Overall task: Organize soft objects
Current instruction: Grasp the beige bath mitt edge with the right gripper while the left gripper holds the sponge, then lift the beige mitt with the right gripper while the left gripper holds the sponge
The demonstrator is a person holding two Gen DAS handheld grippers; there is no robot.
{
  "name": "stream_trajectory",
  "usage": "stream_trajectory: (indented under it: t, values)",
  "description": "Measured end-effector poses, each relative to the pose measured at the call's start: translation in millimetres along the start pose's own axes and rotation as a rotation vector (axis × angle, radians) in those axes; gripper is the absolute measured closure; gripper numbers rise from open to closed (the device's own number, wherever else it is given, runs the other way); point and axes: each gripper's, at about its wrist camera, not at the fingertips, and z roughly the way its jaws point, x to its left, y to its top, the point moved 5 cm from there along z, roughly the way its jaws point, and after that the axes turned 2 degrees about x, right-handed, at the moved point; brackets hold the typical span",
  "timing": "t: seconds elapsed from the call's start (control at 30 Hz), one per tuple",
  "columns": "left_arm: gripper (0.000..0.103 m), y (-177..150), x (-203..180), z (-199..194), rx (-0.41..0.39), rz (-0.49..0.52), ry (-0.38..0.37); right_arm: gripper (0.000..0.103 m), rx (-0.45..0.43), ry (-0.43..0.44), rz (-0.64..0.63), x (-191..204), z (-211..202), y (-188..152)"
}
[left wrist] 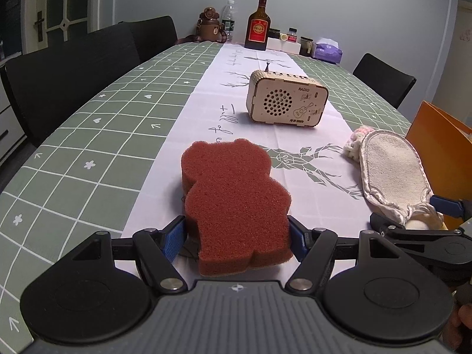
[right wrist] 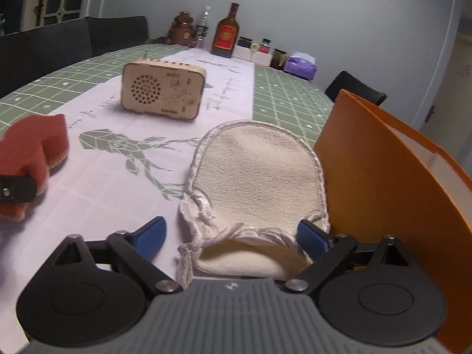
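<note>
A red-brown bear-shaped sponge point(left wrist: 233, 197) lies on the white table runner. My left gripper point(left wrist: 236, 239) is shut on its near end, blue pads pressing both sides. The sponge also shows at the left edge of the right wrist view point(right wrist: 32, 153). A cream bath mitt point(right wrist: 256, 183) lies next to an orange box; it also shows in the left wrist view point(left wrist: 392, 174). My right gripper point(right wrist: 233, 236) is open, its pads on either side of the mitt's cuff. A pink and white knitted piece point(left wrist: 354, 144) lies behind the mitt.
An orange box point(right wrist: 383, 183) stands at the right of the mitt. A wooden radio point(left wrist: 286, 100) sits mid-table. Bottles, jars and a purple tissue pack point(left wrist: 327, 50) stand at the far end. Black chairs point(left wrist: 67, 79) line the table's sides.
</note>
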Motion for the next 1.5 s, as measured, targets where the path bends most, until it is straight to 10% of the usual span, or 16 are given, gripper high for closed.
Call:
stream_trajectory:
  t: [0.27, 0.73, 0.9, 0.97, 1.17, 1.5]
  values:
    - [0.022, -2, -2, -6, -0.007, 0.014, 0.017, 0.068, 0.016, 0.105, -0.047, 7, -10, -3]
    - [0.022, -1, 9, -31, -0.049, -0.027, 0.048, 0.099, 0.055, 0.292, -0.092, 29, -61, -28]
    - [0.022, -2, 15, -39, -0.059, -0.044, 0.055, 0.085, 0.037, 0.329, -0.055, 27, -77, -29]
    - [0.022, -3, 16, -42, -0.064, -0.046, 0.055, 0.05, 0.021, 0.329, -0.033, 21, -82, -25]
    - [0.022, -5, 16, -45, -0.065, -0.046, 0.05, 0.003, -0.06, 0.367, 0.002, 11, -97, -10]
    - [0.022, -6, 23, -30, -0.017, -0.083, 0.031, 0.003, 0.156, 0.219, 0.116, -5, -27, -9]
